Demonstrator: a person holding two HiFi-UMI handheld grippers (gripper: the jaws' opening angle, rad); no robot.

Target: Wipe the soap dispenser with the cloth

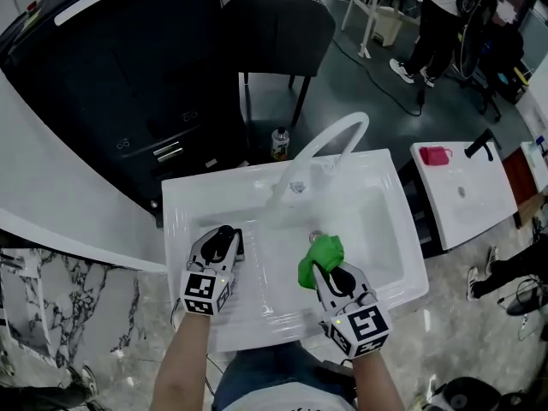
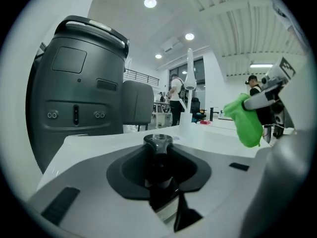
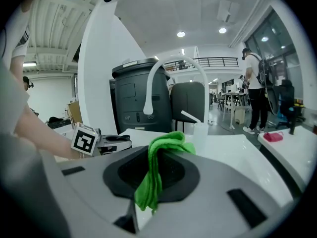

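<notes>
Left gripper point(image 1: 225, 240) is clamped on the dark soap dispenser point(image 2: 158, 144), standing at the left side of the sink point(image 1: 193, 199). Right gripper point(image 1: 324, 269) pinches the green cloth point(image 1: 320, 253), near but apart. Hold the dispenser steady, bring the cloth's loose fold against it, wipe round, avoid tipping.

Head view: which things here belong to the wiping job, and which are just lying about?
Job: soap dispenser, gripped by the left gripper; green cloth, gripped by the right gripper.
Lying about: faucet, bottle on the floor, pink item, chair.
</notes>
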